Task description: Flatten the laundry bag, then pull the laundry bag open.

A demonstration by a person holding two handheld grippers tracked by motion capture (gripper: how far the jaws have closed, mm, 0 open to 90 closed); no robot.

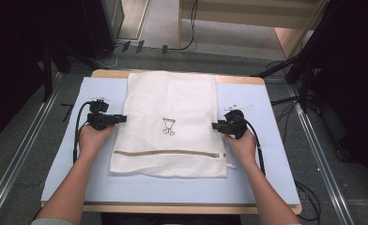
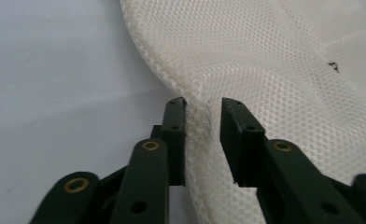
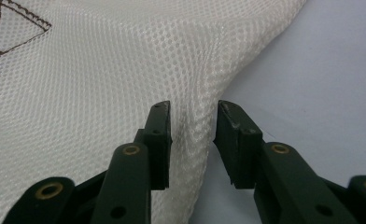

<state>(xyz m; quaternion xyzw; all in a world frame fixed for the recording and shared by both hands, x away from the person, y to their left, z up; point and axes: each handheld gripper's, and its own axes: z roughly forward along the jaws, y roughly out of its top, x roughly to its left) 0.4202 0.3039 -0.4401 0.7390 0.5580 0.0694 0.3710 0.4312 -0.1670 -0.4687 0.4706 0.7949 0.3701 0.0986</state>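
Mesh bag [image 1: 172,112] flat on mat [image 1: 65,154], centre of table [image 1: 102,73]. Zipper [image 1: 165,153] along near edge. Left gripper [image 1: 121,118] at bag's left edge, right gripper [image 1: 215,125] at right edge, bag edge between jaws.

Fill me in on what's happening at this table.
A person holds a black two-jaw gripper in each hand at the side edges of a white mesh laundry bag lying flat on a pale blue table mat, zipper end nearest them. The left gripper and the right gripper each straddle a raised fold of mesh at the bag's edge, jaws slightly apart, not yet pinching it tight.
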